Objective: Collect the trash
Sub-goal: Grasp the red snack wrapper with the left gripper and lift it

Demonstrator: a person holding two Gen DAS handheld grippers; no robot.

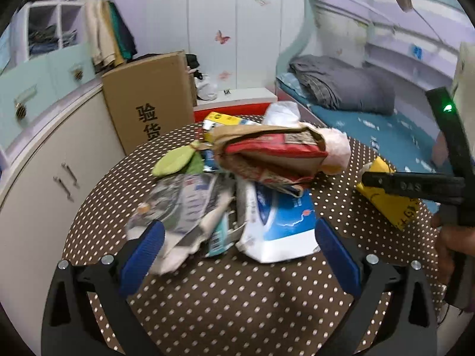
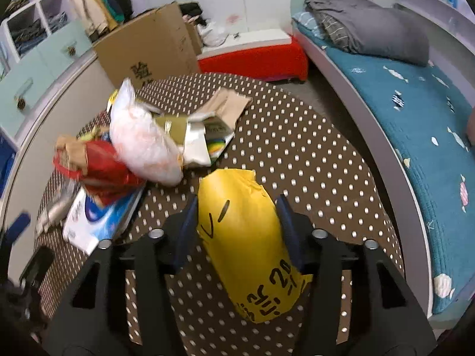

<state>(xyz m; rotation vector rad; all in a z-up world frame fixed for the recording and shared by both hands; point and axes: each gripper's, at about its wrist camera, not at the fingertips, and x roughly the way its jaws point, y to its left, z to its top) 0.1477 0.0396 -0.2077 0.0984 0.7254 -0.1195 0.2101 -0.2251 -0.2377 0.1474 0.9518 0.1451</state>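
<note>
My right gripper [image 2: 237,231] has its jaws on both sides of the yellow bag [image 2: 246,237], near on the dotted table [image 2: 311,163], and they seem to press it. It looks light, soft and crumpled; I hold its middle. My left gripper [image 1: 237,249] is wide open before the trash pile [image 1: 237,178].

black printed characters 验货 on the side of the brown cardboard box [image 1: 148,101], one above the other. black handwritten marks on the yellow paper bag [image 2: 246,237], with the digits 20 legible near its lower end; the rest of that writing not readable. raised letters on the black gripper arm [image 1: 412,185], too blurred to read. print on the blue and white packet [image 1: 282,222], illegible.
</note>
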